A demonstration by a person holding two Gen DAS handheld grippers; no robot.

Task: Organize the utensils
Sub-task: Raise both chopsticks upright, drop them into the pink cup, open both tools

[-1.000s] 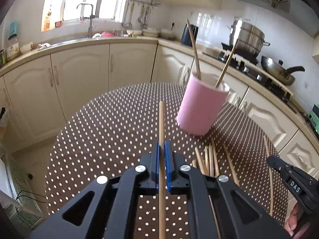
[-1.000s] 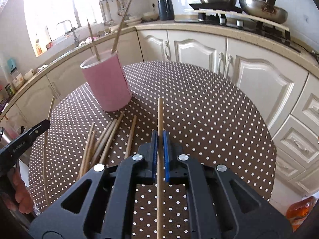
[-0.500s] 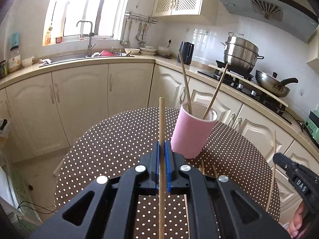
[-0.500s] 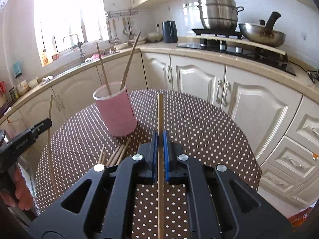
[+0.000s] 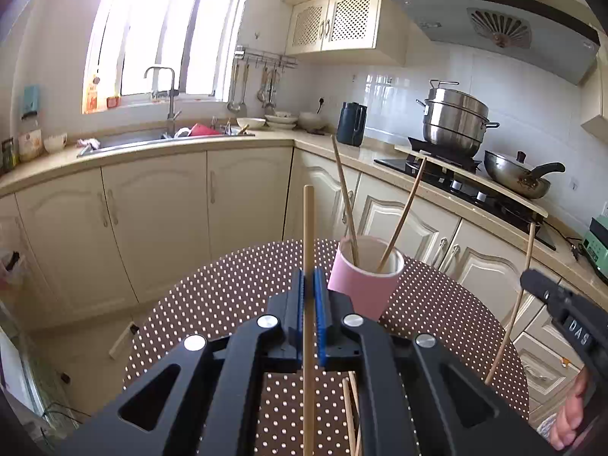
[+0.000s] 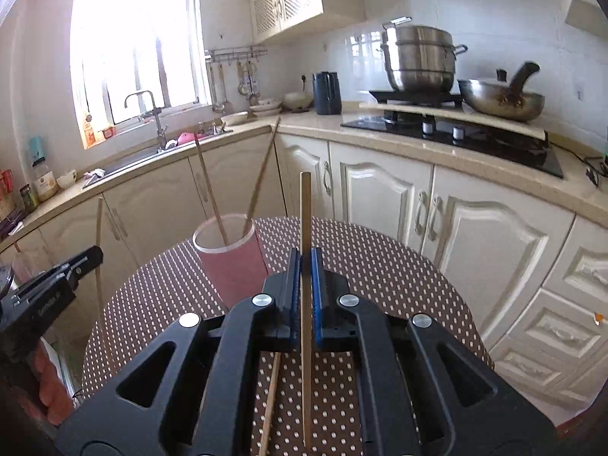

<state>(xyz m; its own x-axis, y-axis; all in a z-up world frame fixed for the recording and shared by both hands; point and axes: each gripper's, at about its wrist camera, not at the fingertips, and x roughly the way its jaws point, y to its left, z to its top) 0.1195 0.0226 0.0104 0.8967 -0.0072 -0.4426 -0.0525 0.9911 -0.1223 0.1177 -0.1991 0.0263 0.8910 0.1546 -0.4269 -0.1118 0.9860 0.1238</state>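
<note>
the left gripper has its jaws closed tight on one chopstick, which sticks up in the middle of the frame. the right gripper holds a second chopstick in the same way, jaws closed on it. the pink cup stands on the dotted desk, just right of centre in the left view, with two chopsticks already leaning inside it. some loose chopsticks lie on the desk at the bottom of the frame. the step in hand seems to be carrying both sticks to the cup. next, each stick must probably be tipped upright over the open rim and let go, one at a time, without knocking the cup.
</note>
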